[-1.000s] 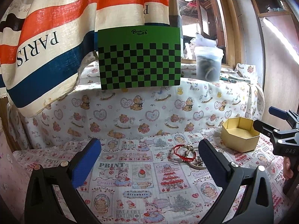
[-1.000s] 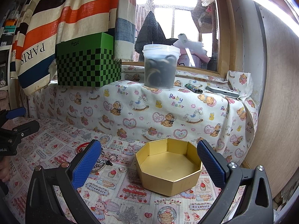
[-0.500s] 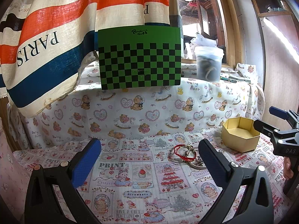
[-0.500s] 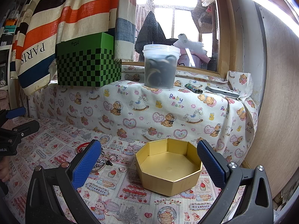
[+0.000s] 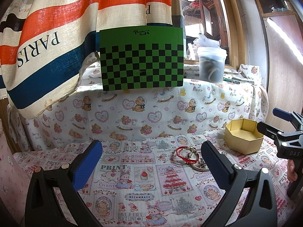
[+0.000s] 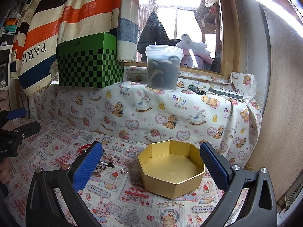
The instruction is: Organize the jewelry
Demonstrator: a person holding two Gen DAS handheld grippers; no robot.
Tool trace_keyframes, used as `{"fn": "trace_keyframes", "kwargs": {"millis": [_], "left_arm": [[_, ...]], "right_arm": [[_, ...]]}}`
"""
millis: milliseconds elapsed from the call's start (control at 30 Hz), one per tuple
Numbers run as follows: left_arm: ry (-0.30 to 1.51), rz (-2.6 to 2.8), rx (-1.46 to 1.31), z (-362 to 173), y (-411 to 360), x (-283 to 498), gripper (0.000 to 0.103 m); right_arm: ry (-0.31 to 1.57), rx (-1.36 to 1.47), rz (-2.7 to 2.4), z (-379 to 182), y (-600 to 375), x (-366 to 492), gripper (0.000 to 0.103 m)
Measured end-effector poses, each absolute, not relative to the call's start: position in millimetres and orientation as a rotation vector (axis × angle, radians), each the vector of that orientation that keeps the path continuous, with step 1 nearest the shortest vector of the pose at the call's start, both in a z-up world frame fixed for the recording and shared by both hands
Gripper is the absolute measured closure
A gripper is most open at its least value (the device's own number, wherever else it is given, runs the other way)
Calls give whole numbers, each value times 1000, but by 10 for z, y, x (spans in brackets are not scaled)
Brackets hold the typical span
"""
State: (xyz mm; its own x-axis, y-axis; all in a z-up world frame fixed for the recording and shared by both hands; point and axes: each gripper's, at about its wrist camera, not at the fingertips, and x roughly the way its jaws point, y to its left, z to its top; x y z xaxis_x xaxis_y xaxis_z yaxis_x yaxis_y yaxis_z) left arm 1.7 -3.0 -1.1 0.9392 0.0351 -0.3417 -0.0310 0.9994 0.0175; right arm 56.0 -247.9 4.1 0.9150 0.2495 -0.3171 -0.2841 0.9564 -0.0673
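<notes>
Two grippers hover over the printed cloth [image 5: 144, 198]. The left gripper [image 5: 151, 162] is spread wide and holds nothing. Just ahead of its right finger lies one small heap of jewelry [image 5: 191, 158]: a red cord bracelet [image 5: 186, 155], some metal rings and charms tangled too closely to count, and one small ring [image 6: 124, 170] lying apart nearer the box. One gold box [image 6: 171, 172], eight-sided and lidless, sits right of the heap. The right gripper [image 6: 151, 162] is spread wide around it, holding nothing. Behind, a bear-print ledge [image 6: 170, 111] carries one green checkered box [image 6: 89, 70], one plastic tub [image 6: 163, 67], one lighter [image 6: 197, 90] and one phone [image 6: 225, 93], under a striped curtain [image 5: 56, 37] and a window [image 6: 180, 24].
</notes>
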Motion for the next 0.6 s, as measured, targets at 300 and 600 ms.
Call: {"fn": "trace_keyframes", "kwargs": {"millis": [300,600], "left_arm": [[350,34,12,-11,-31,16,0],[351,37,11,-13,-23,20,0]], "right_arm": [[310,-115,275,43,-2471,549,0],[310,-116,275,44,-2470,555,0]]}}
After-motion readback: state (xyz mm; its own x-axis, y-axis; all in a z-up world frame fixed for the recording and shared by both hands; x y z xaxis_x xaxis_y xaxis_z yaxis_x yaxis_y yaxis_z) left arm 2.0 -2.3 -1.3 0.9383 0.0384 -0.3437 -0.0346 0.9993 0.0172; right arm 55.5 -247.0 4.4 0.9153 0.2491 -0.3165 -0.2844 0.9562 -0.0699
